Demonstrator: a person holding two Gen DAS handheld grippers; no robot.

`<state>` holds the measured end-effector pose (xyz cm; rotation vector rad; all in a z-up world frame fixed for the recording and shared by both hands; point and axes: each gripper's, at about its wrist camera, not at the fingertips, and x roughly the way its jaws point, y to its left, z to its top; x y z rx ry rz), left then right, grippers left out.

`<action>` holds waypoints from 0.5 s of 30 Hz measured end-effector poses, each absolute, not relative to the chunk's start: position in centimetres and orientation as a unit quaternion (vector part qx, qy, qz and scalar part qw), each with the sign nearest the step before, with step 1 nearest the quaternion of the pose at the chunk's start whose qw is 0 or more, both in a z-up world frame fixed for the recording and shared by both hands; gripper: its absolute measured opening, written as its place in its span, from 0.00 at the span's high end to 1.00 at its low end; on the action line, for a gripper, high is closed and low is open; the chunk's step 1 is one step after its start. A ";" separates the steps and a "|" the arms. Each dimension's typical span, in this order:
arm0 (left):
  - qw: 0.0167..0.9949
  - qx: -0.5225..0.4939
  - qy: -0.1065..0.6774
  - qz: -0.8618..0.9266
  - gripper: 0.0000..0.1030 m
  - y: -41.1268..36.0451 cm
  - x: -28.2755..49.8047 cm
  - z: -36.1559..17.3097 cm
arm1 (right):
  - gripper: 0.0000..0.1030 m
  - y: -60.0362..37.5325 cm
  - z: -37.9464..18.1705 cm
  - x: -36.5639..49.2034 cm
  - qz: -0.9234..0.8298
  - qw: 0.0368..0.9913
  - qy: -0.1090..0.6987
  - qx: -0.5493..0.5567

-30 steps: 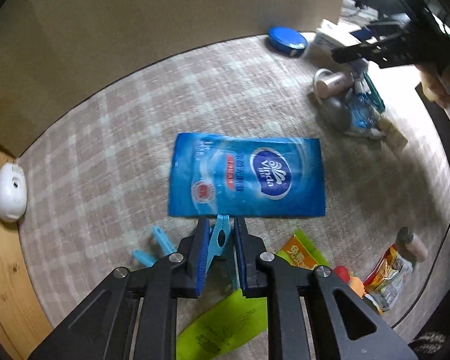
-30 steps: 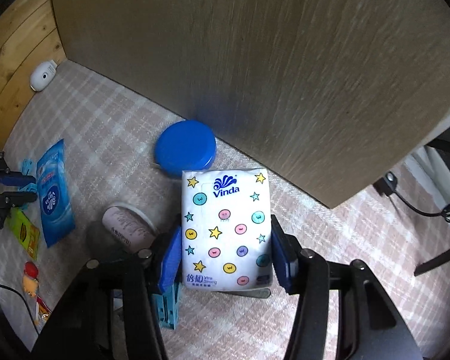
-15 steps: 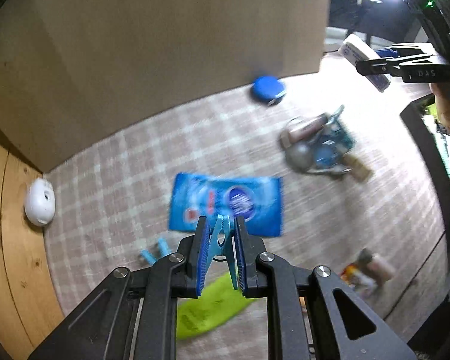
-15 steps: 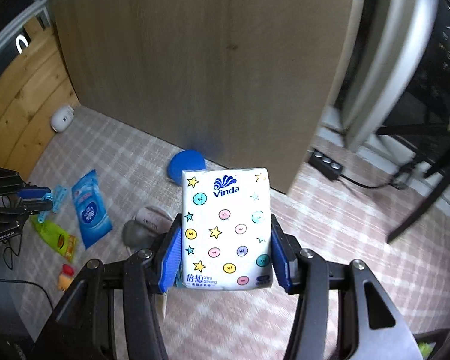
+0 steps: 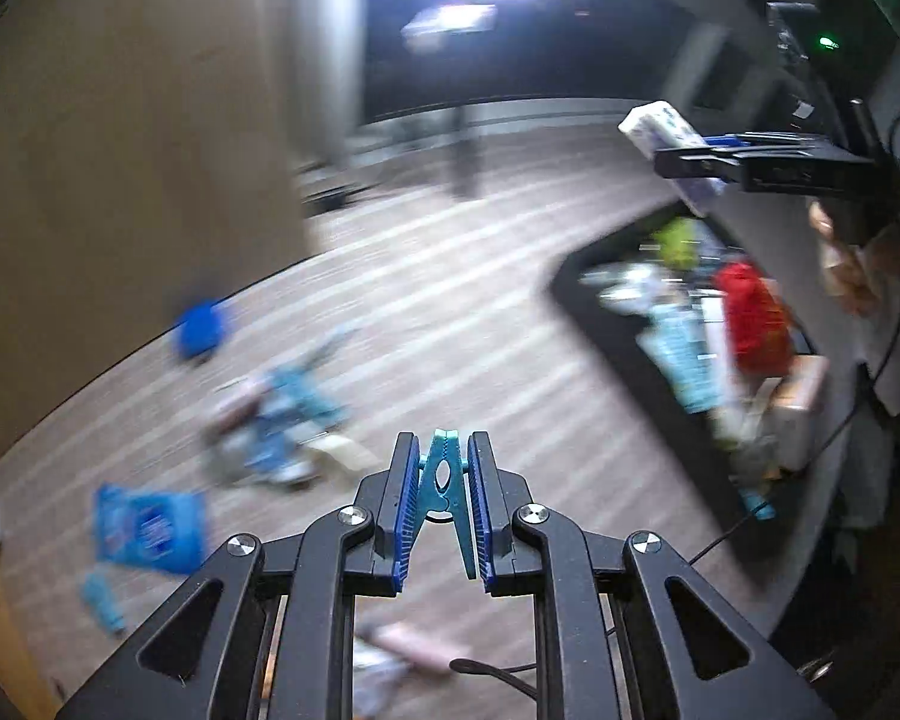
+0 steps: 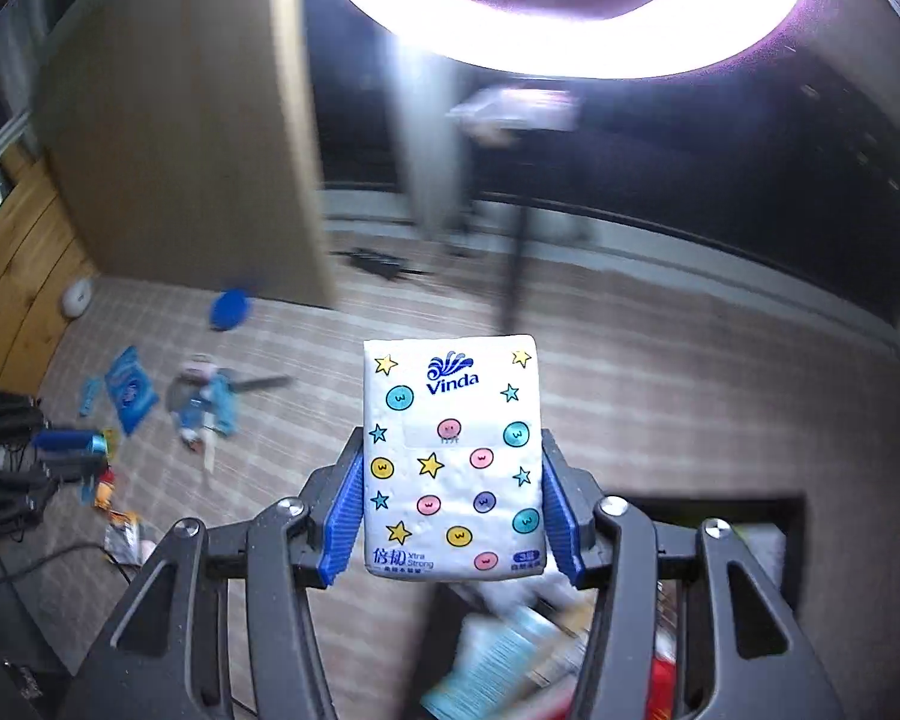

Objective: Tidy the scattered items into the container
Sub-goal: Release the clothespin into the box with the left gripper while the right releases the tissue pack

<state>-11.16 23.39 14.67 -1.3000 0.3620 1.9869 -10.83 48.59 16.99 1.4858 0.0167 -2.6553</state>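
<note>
Right now I am carrying two things toward the black container (image 5: 576, 324). My left gripper (image 5: 444, 480) is pinching a teal clothespin (image 5: 445, 483) between nearly closed jaws, gripped across its sides so it cannot twist free. My right gripper (image 6: 450, 504) is clamping a Vinda tissue pack (image 6: 453, 456) by its long edges, jaws set wide around it. The container is lying just below the right jaws, already holding packets. More items are still lying scattered on the checked floor (image 6: 660, 396).
</note>
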 end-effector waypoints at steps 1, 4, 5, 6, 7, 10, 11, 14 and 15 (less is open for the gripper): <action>0.380 -0.500 0.142 0.765 0.85 25.6 -10.1 14.9 | 0.51 50.2 17.3 -9.8 -0.873 0.036 -0.002 0.487; 0.417 -0.494 0.139 0.750 0.85 30.3 -8.2 15.3 | 0.51 55.7 18.1 -6.0 -0.875 -0.011 -0.025 0.484; 0.427 -0.492 0.139 0.746 0.85 31.9 -7.6 15.3 | 0.51 57.1 18.0 -5.0 -0.874 -0.023 -0.032 0.485; 0.436 -0.490 0.140 0.742 0.85 33.2 -7.0 15.5 | 0.51 58.4 18.1 -4.1 -0.873 -0.035 -0.039 0.485; 0.440 -0.489 0.141 0.739 0.85 34.1 -6.6 15.5 | 0.51 60.1 18.0 -2.9 -0.871 -0.050 -0.047 0.486; 0.452 -0.486 0.149 0.733 0.85 37.8 -5.6 15.5 | 0.51 64.0 17.9 0.1 -0.866 -0.083 -0.070 0.488; 0.455 -0.485 0.152 0.731 0.85 39.1 -5.4 15.4 | 0.51 65.0 17.6 1.0 -0.864 -0.093 -0.075 0.489; 0.455 -0.484 0.158 0.731 0.85 41.8 -5.3 15.4 | 0.51 67.6 16.7 3.3 -0.856 -0.118 -0.091 0.494; 0.453 -0.483 0.159 0.732 0.85 42.4 -5.4 15.2 | 0.50 68.1 16.3 3.8 -0.854 -0.119 -0.097 0.497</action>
